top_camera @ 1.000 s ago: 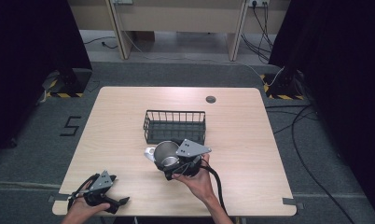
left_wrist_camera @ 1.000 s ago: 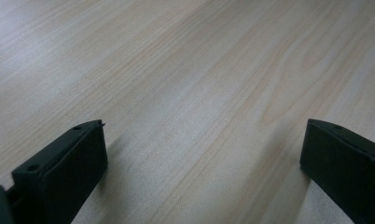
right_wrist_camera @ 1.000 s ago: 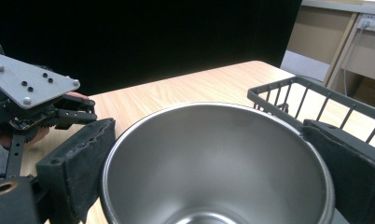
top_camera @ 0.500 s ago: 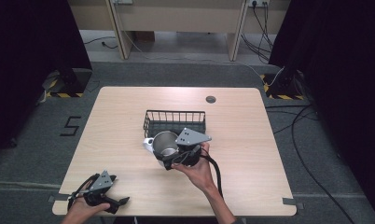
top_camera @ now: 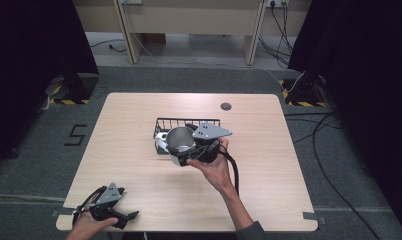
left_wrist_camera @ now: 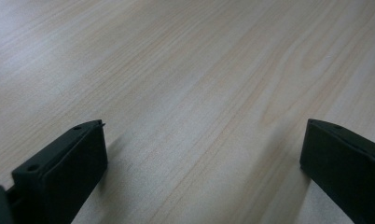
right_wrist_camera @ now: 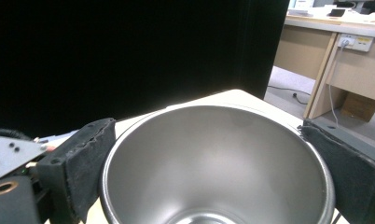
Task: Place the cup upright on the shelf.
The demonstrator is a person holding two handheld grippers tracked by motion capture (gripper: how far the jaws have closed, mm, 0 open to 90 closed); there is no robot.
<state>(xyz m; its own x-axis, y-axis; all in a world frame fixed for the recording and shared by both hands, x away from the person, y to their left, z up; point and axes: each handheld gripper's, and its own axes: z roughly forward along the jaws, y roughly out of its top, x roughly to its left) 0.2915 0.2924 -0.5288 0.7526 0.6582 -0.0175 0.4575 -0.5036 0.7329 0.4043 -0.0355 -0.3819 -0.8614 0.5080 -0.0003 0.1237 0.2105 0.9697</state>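
A shiny steel cup [top_camera: 180,139] hangs in the air, held at the front edge of a black wire basket [top_camera: 186,121] near the table's middle. My right gripper [top_camera: 190,151] is shut on the cup, one jaw on each side of its wall. In the right gripper view the cup [right_wrist_camera: 213,168] opens toward the camera between the two padded jaws of the right gripper [right_wrist_camera: 206,128]. My left gripper [top_camera: 123,216] rests at the table's front left corner, held by a hand. Its jaws stand wide apart over bare wood in the left gripper view [left_wrist_camera: 205,123].
The light wooden table [top_camera: 269,165] has a small round cable port [top_camera: 225,106] at the back right. A pale object [top_camera: 161,140] lies inside the basket's left end. A black cable [top_camera: 235,172] trails from the right gripper along the forearm.
My right gripper has carried the steel cup away from the person and up, from in front of the basket to its front edge. The left gripper has stayed put.
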